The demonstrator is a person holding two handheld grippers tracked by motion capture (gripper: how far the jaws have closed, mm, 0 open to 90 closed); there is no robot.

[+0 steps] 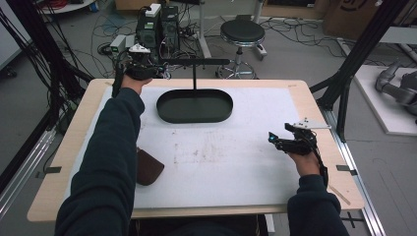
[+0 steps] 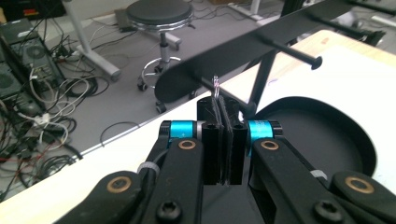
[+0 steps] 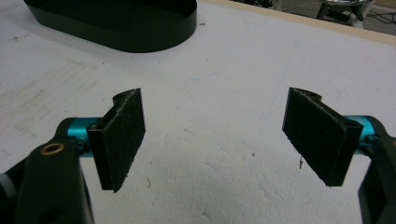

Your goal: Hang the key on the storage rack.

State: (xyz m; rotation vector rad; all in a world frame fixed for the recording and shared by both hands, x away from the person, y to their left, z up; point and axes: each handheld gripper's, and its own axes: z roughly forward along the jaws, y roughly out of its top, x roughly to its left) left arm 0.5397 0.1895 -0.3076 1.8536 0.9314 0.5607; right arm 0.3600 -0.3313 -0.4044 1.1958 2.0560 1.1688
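Work in hand: hanging a small silvery loop (image 2: 216, 86) on a peg (image 2: 233, 96) of the black stand (image 2: 261, 44).
Progress: early to middle, by judgement; loop picked up and brought to the stand, not yet on a peg.
Left to do: slip loop over peg end, let go, draw back.
Loop, place: far left of the table, pinched at the jaw tips, just beside the nearest peg; touching or not, cannot tell.
Left gripper (image 2: 222, 105): jaws closed flat on the loop, only its top showing above the pads; raised at the stand's left end (image 1: 147, 69).
Right gripper (image 3: 215, 135): jaws wide apart, nothing between them; low over the mat at near right (image 1: 273, 140), well apart from the stand.
Tray (image 1: 194, 121): oval, black, base of the stand, far centre; nothing seen inside.

Count
Loops: 1.
Stands: 1, with 1 upright post and 1 crossbar.
Pegs: 2 told clearly in the left gripper view; more toward the far end, too blurred to count.
Trays: 1.
Grippers: 2.
Mat (image 1: 221, 162): 1, white, scuffed.
Brown piece (image 1: 147, 167): 1, near left, partly under the left sleeve; kind unclear.
Stool (image 1: 242, 32): 1, on the floor beyond the table.
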